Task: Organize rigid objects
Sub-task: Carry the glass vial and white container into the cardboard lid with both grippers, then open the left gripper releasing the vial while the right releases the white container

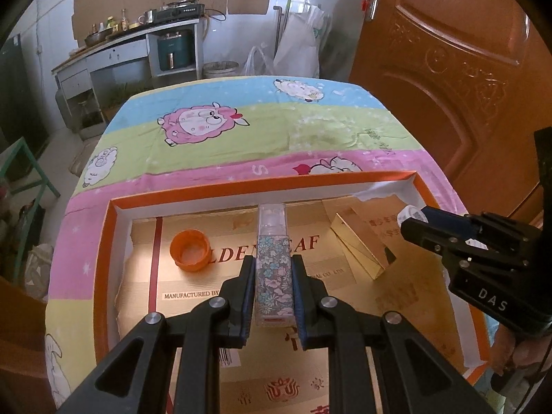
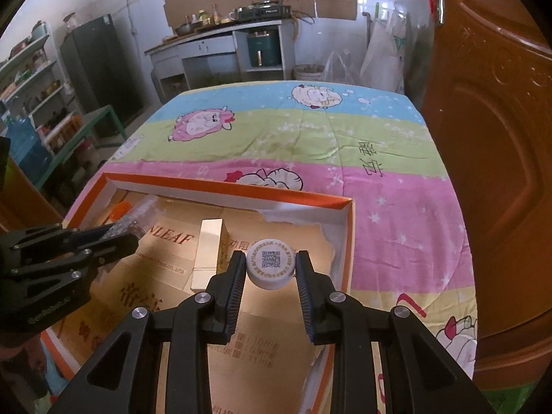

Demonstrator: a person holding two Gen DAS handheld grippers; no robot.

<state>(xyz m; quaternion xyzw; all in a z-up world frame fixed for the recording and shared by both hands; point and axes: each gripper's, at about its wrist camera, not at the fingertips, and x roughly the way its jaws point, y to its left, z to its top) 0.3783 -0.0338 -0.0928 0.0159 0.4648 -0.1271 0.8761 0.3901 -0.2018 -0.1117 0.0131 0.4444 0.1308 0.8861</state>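
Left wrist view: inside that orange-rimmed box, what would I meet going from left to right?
orange cap → floral spray bottle, clamped in the left gripper → gold box → white QR-code cap, pinched by the right gripper reaching in from the right.

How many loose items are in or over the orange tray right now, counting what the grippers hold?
4: floral bottle in the left gripper, white cap in the right gripper, orange cap tray-left, gold box tray-right. Nothing else visible.
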